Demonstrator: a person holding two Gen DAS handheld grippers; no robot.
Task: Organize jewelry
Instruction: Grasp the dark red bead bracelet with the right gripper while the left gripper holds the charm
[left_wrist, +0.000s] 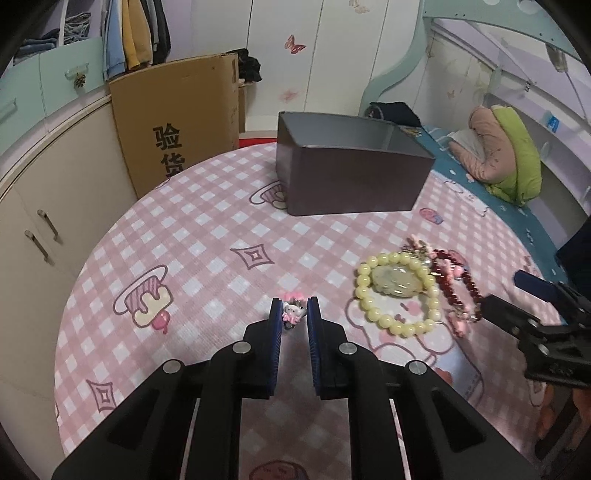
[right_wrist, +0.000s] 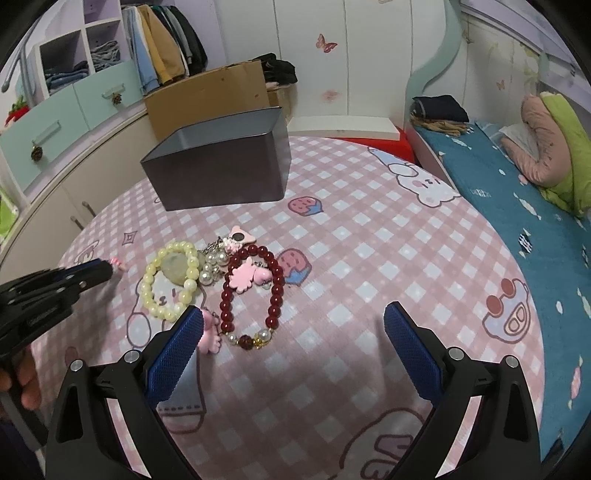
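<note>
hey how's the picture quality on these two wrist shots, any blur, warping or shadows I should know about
Left wrist view: strong fisheye bending with dark corners; the cat charm between the left gripper pads is sharp, the cardboard box curves. Right wrist view: same warping; the red bead bracelet is crisp, the left gripper at the edge slightly blurred; soft shadows under the dark box.

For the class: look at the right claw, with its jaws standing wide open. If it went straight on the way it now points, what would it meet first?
Most likely the checked pink tablecloth. The right claw points down at bare cloth, with the red bead bracelet just to the left of its line. Depth is hard to judge here.
</note>
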